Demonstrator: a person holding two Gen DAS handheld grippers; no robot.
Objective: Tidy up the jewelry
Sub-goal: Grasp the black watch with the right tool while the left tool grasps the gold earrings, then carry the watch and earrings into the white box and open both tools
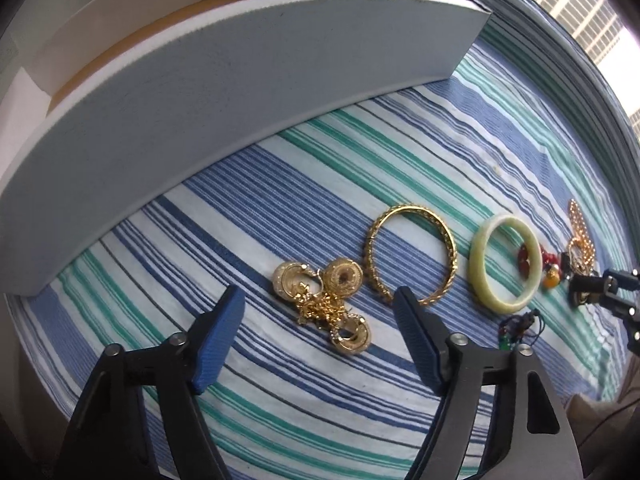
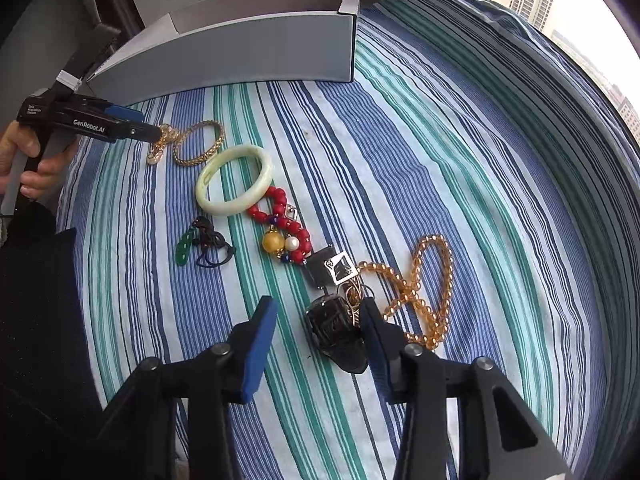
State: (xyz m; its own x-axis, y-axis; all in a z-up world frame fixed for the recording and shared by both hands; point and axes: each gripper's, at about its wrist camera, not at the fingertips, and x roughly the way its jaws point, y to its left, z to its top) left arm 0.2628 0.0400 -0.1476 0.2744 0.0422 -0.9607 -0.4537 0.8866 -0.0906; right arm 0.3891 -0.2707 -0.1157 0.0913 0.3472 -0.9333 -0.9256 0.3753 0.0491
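Note:
Jewelry lies in a row on a striped cloth. My left gripper (image 1: 320,304) is open, its jaws either side of a tangle of gold earrings and chain (image 1: 324,304). Right of it lie a gold bangle (image 1: 412,256) and a pale green jade bangle (image 1: 506,262). My right gripper (image 2: 318,316) is open around a dark carved pendant (image 2: 336,332), which touches the right finger. Beyond it lie a silver square charm (image 2: 332,268), an amber bead string (image 2: 424,292), a red bead bracelet (image 2: 288,224), the jade bangle (image 2: 234,180) and a green pendant on black cord (image 2: 200,246).
A white open box (image 1: 224,92) stands behind the jewelry; it also shows in the right wrist view (image 2: 248,48). The striped cloth (image 2: 460,160) covers the surface. The window is at the right. The left gripper body (image 2: 88,120) and a hand show at the left.

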